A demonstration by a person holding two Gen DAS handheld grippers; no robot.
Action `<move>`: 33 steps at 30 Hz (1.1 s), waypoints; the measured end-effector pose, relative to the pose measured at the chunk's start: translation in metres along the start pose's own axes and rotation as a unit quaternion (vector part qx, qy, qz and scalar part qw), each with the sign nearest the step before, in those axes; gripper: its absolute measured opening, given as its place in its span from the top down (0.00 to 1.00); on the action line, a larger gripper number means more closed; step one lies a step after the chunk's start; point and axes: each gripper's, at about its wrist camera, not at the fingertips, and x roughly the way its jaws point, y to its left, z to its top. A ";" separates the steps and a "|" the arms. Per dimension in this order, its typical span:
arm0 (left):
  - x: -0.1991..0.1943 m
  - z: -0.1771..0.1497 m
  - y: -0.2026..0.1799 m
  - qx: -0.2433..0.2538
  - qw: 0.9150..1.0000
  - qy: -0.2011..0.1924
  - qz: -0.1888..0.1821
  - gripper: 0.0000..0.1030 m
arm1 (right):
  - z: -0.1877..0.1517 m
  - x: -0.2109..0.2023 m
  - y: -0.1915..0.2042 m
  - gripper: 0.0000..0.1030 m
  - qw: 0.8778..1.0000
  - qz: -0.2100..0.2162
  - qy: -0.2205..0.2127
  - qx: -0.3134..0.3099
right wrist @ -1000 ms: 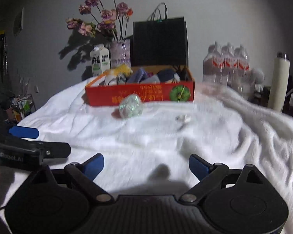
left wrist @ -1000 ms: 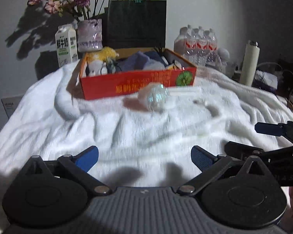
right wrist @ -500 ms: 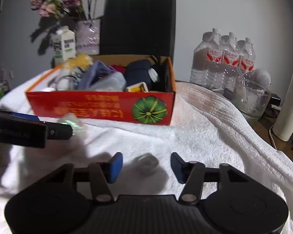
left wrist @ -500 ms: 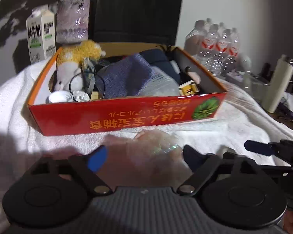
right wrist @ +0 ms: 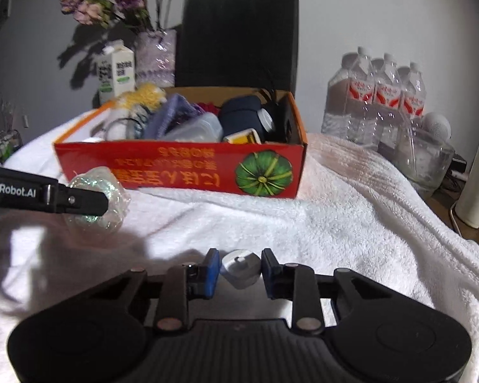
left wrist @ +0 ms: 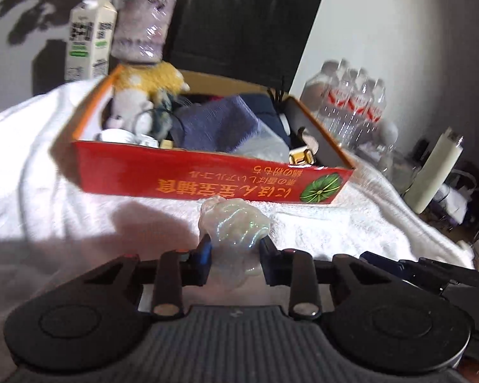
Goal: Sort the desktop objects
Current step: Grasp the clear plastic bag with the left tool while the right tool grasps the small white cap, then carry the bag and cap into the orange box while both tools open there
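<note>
My left gripper (left wrist: 234,255) is shut on a crumpled iridescent clear plastic ball (left wrist: 234,226), held just above the white towel in front of the red cardboard box (left wrist: 207,178). The ball also shows in the right wrist view (right wrist: 111,191), behind the left gripper's finger (right wrist: 76,199). My right gripper (right wrist: 239,269) is shut on a small white cap-like object (right wrist: 241,268) low over the towel, in front of the red box (right wrist: 175,172). The box holds a plush toy, cloths, a clear container and other small items.
Behind the box stand a milk carton (right wrist: 116,70), a vase of flowers (right wrist: 156,54) and a black paper bag (right wrist: 239,35). Water bottles (right wrist: 376,95), a clear jug (right wrist: 424,159) and a white flask (left wrist: 436,172) stand to the right. The white towel (right wrist: 351,223) covers the surface.
Both grippers moved forward toward the box and closed: the left on the plastic ball, the right on the small white object. Both objects now sit between the fingers.
</note>
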 end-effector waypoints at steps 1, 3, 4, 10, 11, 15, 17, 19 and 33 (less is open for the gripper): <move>-0.010 -0.003 0.002 -0.004 1.000 -0.001 0.001 0.70 | -0.001 -0.009 0.005 0.74 1.000 0.003 -0.007 -0.002; -0.030 -0.010 0.005 -0.010 1.000 -0.007 0.002 0.70 | -0.003 -0.029 0.013 0.74 1.000 0.013 -0.017 -0.003; -0.040 -0.014 0.006 -0.011 1.000 -0.011 0.002 0.70 | -0.005 -0.038 0.018 0.74 1.000 0.018 -0.022 -0.001; -0.096 -0.041 0.002 -0.014 0.999 -0.040 0.011 0.70 | -0.027 -0.097 0.050 0.74 0.997 0.049 -0.050 -0.015; -0.103 -0.047 0.000 -0.011 0.999 -0.043 0.012 0.70 | -0.032 -0.104 0.054 0.74 0.997 0.053 -0.050 -0.016; -0.126 -0.073 -0.007 0.001 0.999 -0.045 0.016 0.70 | -0.052 -0.129 0.068 0.74 0.997 0.055 -0.047 -0.025; -0.134 -0.087 -0.010 0.004 0.999 -0.042 0.021 0.70 | -0.061 -0.138 0.073 0.74 0.997 0.051 -0.047 -0.035; -0.141 -0.097 -0.009 0.002 0.999 -0.037 0.021 0.70 | -0.068 -0.148 0.076 0.74 0.997 0.045 -0.048 -0.037; -0.159 -0.093 -0.014 0.027 0.997 -0.065 0.024 0.70 | -0.067 -0.180 0.071 0.74 0.996 0.025 -0.076 -0.039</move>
